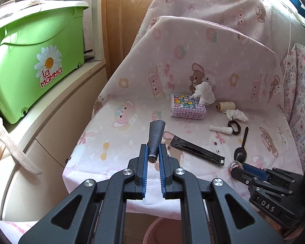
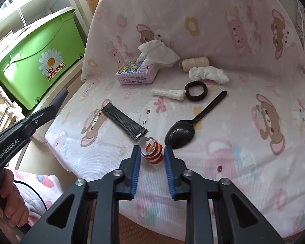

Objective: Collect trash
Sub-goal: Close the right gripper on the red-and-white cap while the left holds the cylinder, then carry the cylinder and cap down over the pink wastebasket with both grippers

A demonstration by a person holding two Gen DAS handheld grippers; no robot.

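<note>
From my left wrist view the right gripper (image 1: pixel 236 167) covers most of the red-and-white wrapper (image 1: pixel 234 165) — only a sliver shows. The green bin (image 1: pixel 30 61) runs off the left edge, its lid contents unreadable. In the right wrist view I can't tell whether the pads (image 2: pixel 135 172) actually touch the wrapper. The small print on the black sachet (image 2: pixel 124 121) is too fine to read — likewise the tissue pack (image 2: pixel 137 74) lettering.

left wrist: close, downward | right wrist: likewise | shared: pink sheet (image 1: pixel 132 122), apparently
</note>
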